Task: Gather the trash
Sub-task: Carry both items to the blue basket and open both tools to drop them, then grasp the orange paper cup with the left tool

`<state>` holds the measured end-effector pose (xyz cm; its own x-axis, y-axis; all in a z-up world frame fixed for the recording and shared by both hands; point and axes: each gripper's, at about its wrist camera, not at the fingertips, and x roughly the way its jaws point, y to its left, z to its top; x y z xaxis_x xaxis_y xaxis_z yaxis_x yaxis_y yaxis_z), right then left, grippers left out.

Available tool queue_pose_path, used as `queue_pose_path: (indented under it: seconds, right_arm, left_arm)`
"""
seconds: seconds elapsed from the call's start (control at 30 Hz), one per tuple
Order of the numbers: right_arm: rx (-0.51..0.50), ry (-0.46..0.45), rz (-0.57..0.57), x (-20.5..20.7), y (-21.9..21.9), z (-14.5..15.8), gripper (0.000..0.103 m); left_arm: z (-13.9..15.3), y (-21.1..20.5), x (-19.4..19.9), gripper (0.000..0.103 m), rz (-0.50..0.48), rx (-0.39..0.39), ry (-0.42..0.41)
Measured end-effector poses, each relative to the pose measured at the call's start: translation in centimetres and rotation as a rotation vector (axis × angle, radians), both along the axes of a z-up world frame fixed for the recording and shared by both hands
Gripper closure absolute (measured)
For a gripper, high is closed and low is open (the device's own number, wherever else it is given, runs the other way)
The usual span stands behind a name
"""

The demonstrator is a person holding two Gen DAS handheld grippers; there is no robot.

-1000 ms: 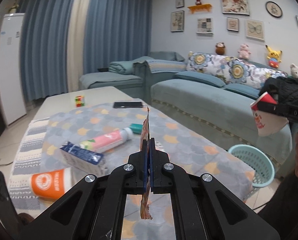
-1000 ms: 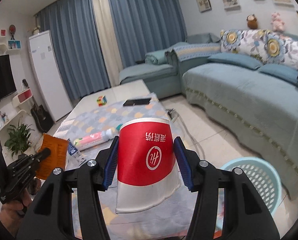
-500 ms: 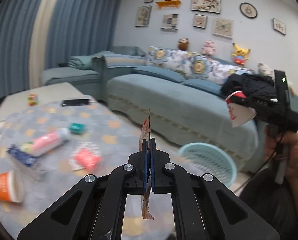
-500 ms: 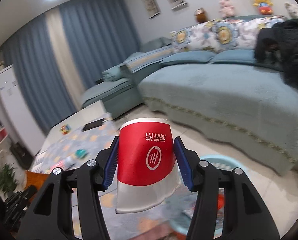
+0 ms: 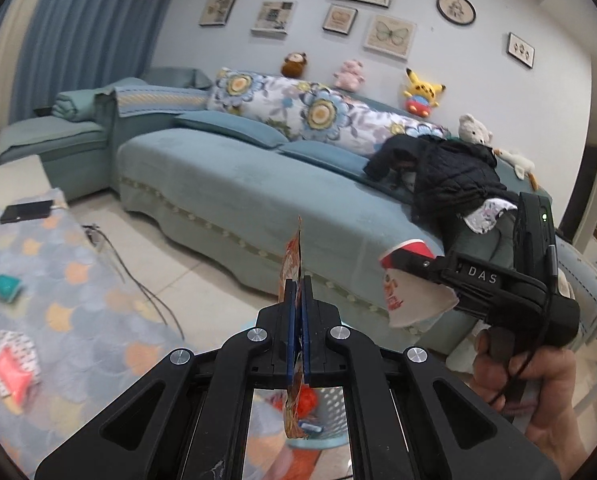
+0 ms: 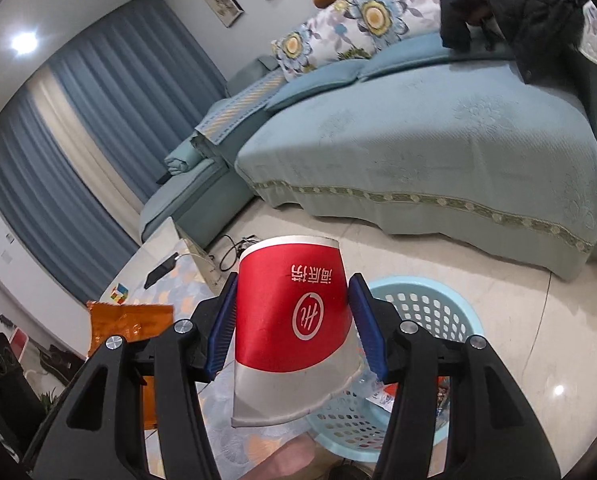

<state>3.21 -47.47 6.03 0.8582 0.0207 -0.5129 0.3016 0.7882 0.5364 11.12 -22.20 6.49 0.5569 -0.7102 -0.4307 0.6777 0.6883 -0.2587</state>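
Both grippers have swung from table to basket (image 6: 426,308): left gripper (image 5: 297,300) clamps a wrapper (image 5: 292,264), right gripper (image 6: 290,312) grips a cup (image 6: 294,320), each above the basket, probably ready for release.

Both black plastic two-finger grippers (image 5: 298,312) are sporting blue pads (image 6: 363,320), silver screws (image 5: 257,334), white "DAS" lettering (image 5: 482,274).
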Motion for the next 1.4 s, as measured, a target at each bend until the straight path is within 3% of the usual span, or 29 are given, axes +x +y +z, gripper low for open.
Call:
queue_pose_path:
  seconds: [0.07, 0.13, 0.17, 0.2, 0.43, 0.63, 0.7, 0.8, 1.0, 1.13, 1.17, 1.23, 1.33, 1.4]
  right_arm:
    - [0.002, 0.018, -0.017, 0.3, -0.4, -0.4, 0.050]
    - [0.028, 0.037, -0.035, 0.6, -1.2, -1.1, 0.050]
    - [0.041, 0.038, -0.046, 0.6, -1.7, -1.3, 0.050]
    - [0.050, 0.037, -0.053, 0.5, -2.0, -1.5, 0.049]
    - [0.102, 0.021, -0.071, 0.0, -3.0, -1.9, 0.047]
    - [0.093, 0.019, -0.057, 0.5, -2.3, -1.7, 0.046]
    - [0.090, 0.018, -0.046, 0.6, -2.0, -1.6, 0.046]
    - [0.087, 0.017, -0.027, 0.9, -1.2, -1.4, 0.046]
    - [0.039, 0.021, 0.066, 2.3, 1.6, -0.5, 0.046]
    - [-0.015, 0.022, 0.102, 3.1, 4.0, 0.3, 0.046]
    - [-0.019, 0.023, 0.106, 3.2, 4.4, 0.3, 0.046]
    - [-0.024, 0.027, 0.115, 3.8, 5.6, 0.5, 0.046]
    - [-0.038, 0.031, 0.134, 4.5, 7.5, 0.5, 0.046]
    - [-0.053, 0.037, 0.160, 5.2, 9.2, 0.6, 0.046]
  left_arm:
    - [-0.6, -1.2, 0.3, 0.101, -0.008, 0.008, 0.009]
    - [-1.1, -2.2, 0.8, 0.083, 0.002, 0.024, 0.024]
    - [-1.1, -2.5, 1.0, 0.063, 0.003, 0.025, 0.034]
    - [-1.4, -2.6, 1.3, 0.054, 0.002, 0.016, 0.051]
    - [-2.0, -2.1, 1.9, 0.054, 0.007, 0.036, 0.074]
    - [-1.9, 2.1, 1.7, 0.054, 0.062, 0.064, 0.061]
    - [-2.1, 4.0, 1.3, 0.052, 0.085, 0.096, 0.049]
    - [-3.2, 7.3, 0.0, 0.050, 0.150, 0.213, 0.002]
    - [-4.5, 16.7, -0.8, 0.045, 0.385, 0.478, -0.087]
    - [-4.7, 24.1, -0.2, 0.037, 0.657, 0.605, -0.115]
    - [-5.2, 26.6, 0.2, 0.034, 0.787, 0.641, -0.109]
    - [-6.0, 29.6, 1.0, 0.032, 0.954, 0.687, -0.067]
    - [-8.0, 32.8, 2.8, 0.032, 1.090, 0.763, 0.035]
    - [-8.8, 33.5, 3.5, 0.031, 1.112, 0.807, 0.035]
